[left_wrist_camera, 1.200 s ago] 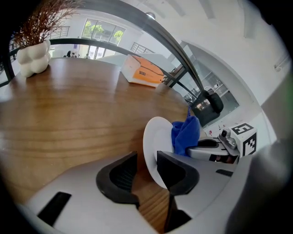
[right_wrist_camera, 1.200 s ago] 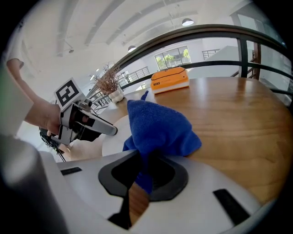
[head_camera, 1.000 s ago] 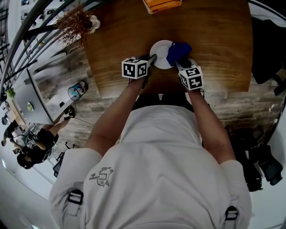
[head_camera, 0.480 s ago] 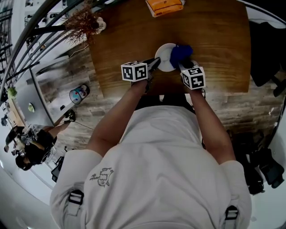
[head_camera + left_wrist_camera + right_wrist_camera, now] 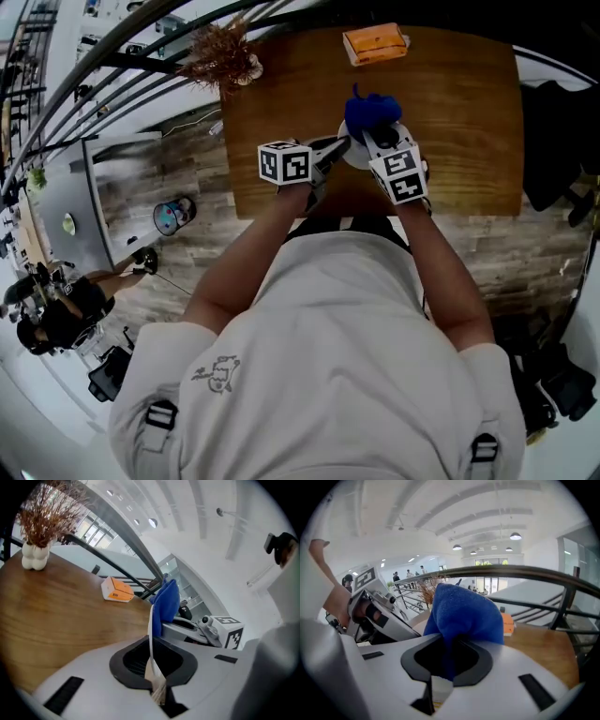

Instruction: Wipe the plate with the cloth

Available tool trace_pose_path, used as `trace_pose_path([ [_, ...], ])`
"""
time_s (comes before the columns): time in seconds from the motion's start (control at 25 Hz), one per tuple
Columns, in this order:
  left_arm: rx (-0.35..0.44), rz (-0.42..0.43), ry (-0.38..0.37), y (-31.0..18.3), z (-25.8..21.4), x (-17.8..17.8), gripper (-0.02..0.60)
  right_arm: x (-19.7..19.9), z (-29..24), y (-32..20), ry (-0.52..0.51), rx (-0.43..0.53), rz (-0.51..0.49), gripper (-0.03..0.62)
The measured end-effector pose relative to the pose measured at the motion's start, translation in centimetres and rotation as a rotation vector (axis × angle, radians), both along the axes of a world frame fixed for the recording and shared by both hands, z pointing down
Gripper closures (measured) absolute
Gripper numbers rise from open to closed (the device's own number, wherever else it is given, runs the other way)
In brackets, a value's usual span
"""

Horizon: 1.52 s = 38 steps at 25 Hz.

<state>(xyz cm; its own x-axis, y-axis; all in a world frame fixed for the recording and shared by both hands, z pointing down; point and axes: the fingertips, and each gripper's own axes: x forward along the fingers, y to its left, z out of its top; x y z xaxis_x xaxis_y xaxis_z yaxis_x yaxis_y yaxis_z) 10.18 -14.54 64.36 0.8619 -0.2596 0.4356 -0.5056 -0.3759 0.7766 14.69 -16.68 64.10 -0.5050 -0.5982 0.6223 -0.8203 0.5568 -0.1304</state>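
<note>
The white plate (image 5: 355, 156) is up off the wooden table (image 5: 469, 122), held by its rim in my left gripper (image 5: 339, 146). In the left gripper view the plate (image 5: 151, 634) shows edge-on as a thin white line, and my left gripper (image 5: 153, 670) is shut on it. The blue cloth (image 5: 371, 110) is bunched in my right gripper (image 5: 377, 137), just beyond the plate. In the right gripper view the cloth (image 5: 464, 613) fills the jaws of my right gripper (image 5: 445, 663), which is shut on it. The cloth (image 5: 166, 603) lies against the plate's right face.
An orange box (image 5: 375, 43) lies at the table's far side. A white vase of dried twigs (image 5: 225, 61) stands at the far left corner. A dark metal railing (image 5: 525, 573) runs behind the table. The person's torso crowds the near edge.
My left gripper closed on the plate's rim. Both grippers then rose, taking the plate and the cloth up off the table, and the plate tipped onto its edge.
</note>
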Motion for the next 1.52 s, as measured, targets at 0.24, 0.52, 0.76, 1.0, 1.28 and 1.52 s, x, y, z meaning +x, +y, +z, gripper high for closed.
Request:
trace_pose_path([
  [0.24,0.088,-0.103,0.092,-2.5,-5.9,-4.7,0.568,-7.3,-5.7,2.1,0.034,0.095,-0.174,0.545],
  [0.52,0.141,-0.21,0.188,-4.5,-10.6,-11.8,0.566,-9.1,-7.0,3.5,0.152,0.087,-0.241,0.545],
  [0.76,0.164,-0.13,0.214,-2.7,-12.0,-15.0,0.563,-8.0,-11.4,-0.8,0.269,0.158,-0.15,0.545],
  [1.0,0.202,-0.038,0.255,-1.5,-13.6,-15.1,0.563,-13.9,-15.9,-1.8,0.337,0.264,-0.206,0.545],
  [1.28,0.173,-0.064,0.368,-3.1,-16.5,-16.7,0.566,-19.4,-15.8,2.1,0.239,0.215,-0.263,0.545],
  [1.52,0.173,-0.041,0.339,-3.2,-15.6,-18.4,0.565,-16.4,-13.0,3.6,0.279,0.135,-0.215,0.545],
])
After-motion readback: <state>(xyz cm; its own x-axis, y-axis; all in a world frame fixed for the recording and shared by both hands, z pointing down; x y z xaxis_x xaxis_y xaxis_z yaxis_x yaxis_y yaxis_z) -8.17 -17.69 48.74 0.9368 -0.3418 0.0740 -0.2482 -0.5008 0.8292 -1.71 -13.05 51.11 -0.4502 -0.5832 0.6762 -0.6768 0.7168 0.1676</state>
